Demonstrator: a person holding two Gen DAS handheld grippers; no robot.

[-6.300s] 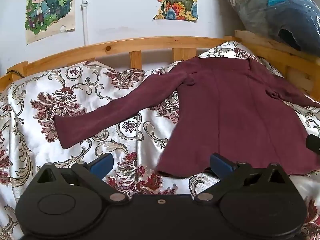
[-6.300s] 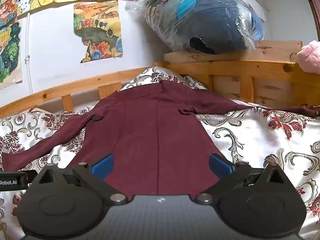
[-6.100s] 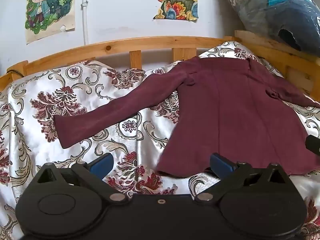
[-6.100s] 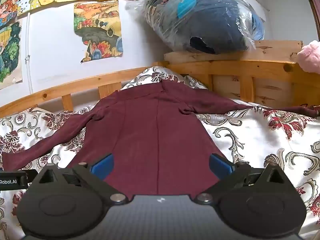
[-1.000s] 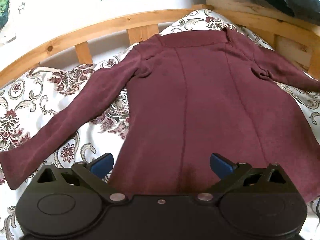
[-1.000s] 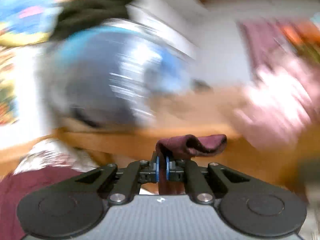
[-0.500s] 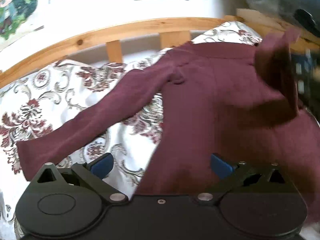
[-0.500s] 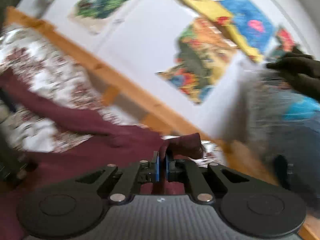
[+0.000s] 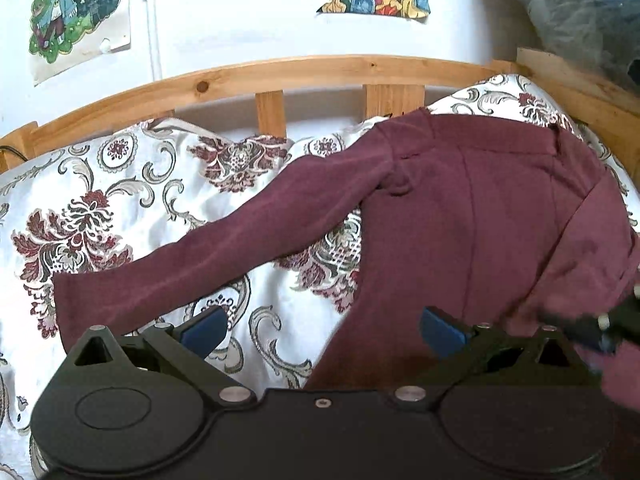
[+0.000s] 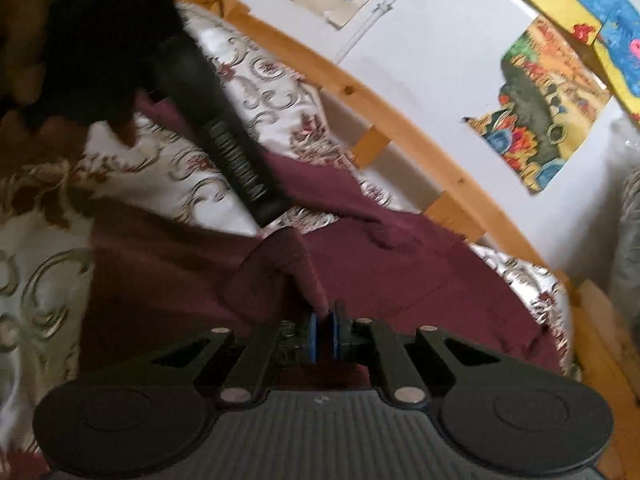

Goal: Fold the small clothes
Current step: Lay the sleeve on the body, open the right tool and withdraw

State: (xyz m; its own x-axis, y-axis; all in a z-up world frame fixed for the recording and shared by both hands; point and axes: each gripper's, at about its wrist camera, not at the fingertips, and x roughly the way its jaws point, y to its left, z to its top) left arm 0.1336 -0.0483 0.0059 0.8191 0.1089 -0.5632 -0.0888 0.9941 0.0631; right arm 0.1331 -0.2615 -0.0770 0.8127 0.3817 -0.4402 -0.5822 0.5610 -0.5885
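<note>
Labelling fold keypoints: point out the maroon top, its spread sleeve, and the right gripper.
maroon top (image 9: pixel 500 220), left wrist view, middle of the body panel.
spread sleeve (image 9: pixel 224 248), left wrist view, mid-length of the sleeve lying on the bedspread.
right gripper (image 10: pixel 325 334), right wrist view, between the blue fingers pinching cloth.

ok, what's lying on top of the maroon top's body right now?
Its own right sleeve, folded across the maroon top, cuff pinched in the right hand-held gripper. Fabric beneath that fold is hidden.
</note>
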